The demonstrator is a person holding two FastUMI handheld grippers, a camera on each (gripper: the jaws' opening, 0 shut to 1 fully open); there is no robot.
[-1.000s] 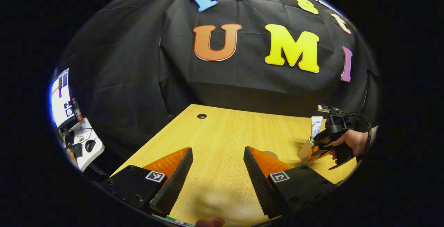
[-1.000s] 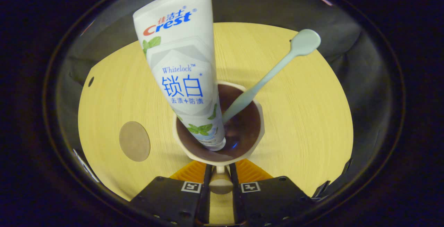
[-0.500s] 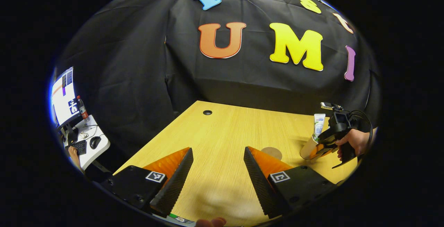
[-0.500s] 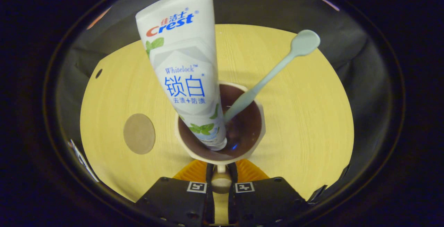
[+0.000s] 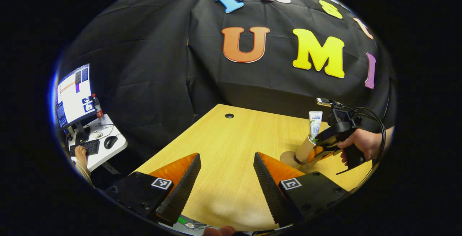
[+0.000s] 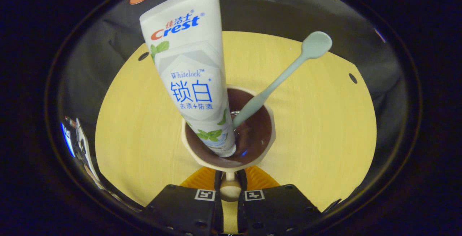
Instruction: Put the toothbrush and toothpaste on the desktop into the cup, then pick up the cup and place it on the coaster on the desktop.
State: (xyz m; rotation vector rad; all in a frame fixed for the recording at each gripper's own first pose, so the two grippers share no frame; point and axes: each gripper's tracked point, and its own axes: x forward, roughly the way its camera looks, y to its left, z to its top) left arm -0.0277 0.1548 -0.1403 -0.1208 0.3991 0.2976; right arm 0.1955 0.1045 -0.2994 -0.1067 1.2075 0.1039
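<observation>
Cup now over coaster edge, right tongs clamping handle; left tongs agape.

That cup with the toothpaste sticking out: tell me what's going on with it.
A person is carrying the cup with the right gripper, whose two fingers are shut on its handle. The toothpaste and the toothbrush already stand inside it, leaning apart. In the left gripper view the cup is tilted and is over the near edge of the round coaster; whether it touches is unclear. The left gripper hangs open over the desktop, holding nothing.
</observation>
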